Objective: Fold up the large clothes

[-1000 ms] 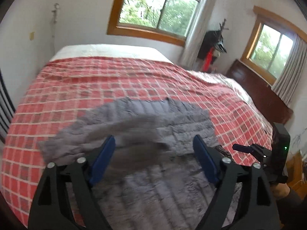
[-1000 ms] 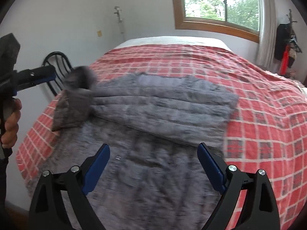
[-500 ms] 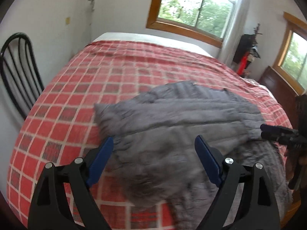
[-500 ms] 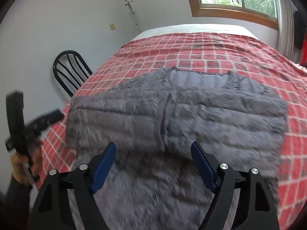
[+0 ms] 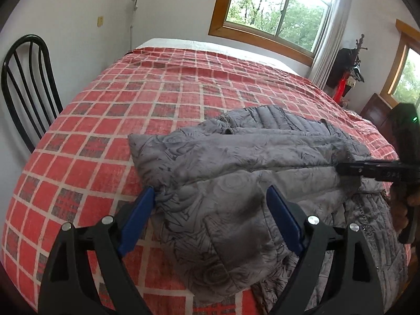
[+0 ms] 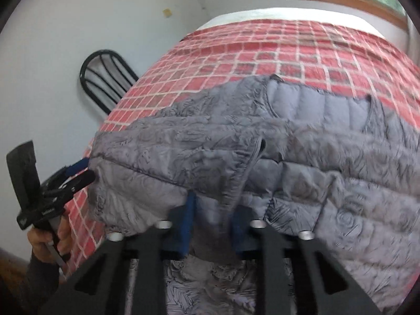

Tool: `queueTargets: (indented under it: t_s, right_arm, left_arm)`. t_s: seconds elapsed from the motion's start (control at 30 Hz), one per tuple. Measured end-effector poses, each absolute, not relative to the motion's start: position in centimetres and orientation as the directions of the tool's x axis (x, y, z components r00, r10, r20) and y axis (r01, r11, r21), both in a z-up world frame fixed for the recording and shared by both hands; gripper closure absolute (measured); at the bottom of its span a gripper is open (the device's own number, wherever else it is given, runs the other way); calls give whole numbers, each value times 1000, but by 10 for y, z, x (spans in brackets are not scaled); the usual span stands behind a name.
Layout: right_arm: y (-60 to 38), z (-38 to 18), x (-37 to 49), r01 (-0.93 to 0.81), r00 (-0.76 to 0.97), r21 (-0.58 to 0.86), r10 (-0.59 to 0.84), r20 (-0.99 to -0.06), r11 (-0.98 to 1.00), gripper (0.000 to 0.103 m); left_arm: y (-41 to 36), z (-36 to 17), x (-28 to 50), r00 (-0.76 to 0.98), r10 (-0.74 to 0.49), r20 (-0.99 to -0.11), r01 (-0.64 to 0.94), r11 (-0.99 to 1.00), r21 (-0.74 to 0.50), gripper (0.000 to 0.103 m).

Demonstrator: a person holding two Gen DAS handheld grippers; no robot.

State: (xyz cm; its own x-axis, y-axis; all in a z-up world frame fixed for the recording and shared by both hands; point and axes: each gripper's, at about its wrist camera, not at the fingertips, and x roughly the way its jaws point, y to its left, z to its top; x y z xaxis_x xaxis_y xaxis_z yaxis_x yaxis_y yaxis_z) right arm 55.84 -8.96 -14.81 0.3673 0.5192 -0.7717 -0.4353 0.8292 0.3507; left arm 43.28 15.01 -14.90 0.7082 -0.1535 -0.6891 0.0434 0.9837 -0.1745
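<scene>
A grey quilted puffer jacket [image 5: 252, 168] lies folded on a bed with a red checked cover [image 5: 157, 97]. My left gripper [image 5: 210, 215] is open, its blue pads either side of the jacket's near left fold. My right gripper [image 6: 211, 223] has its jaws close together on a fold of the jacket [image 6: 236, 152] at its near edge. The right gripper also shows at the right of the left wrist view [image 5: 372, 170], at the jacket's right edge. The left gripper shows at the left of the right wrist view [image 6: 76, 176], by the jacket's left corner.
A black metal chair [image 5: 23, 84] stands at the bed's left side by the white wall. Windows with wooden frames [image 5: 275, 8] are behind the bed. A dark coat stand [image 5: 349, 65] and a wooden bench [image 5: 378, 115] are at the right.
The jacket's sleeve part has been laid across its body. Both grippers have moved down to the jacket's near edge, and the right gripper has closed on a fold.
</scene>
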Motion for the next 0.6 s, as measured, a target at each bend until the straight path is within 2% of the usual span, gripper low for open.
queueTargets:
  t_s: [0.07,0.17,0.6]
  right_arm:
    - [-92,-140,558,-449,377,347,527,-762,823,95]
    - [-94,-129,555,-466,386,341,534,-752,817,97]
    - [-126,-121,563,-418,444,342,518,-731,842,98]
  left_arm:
    - [150,-150,433,713,-163,-682,50,982,-183,17]
    - [147,-150,434,716,-170,-677,58,981,-185,17]
    - [121,-126,426,760,-184,-624,126,983,-136,17]
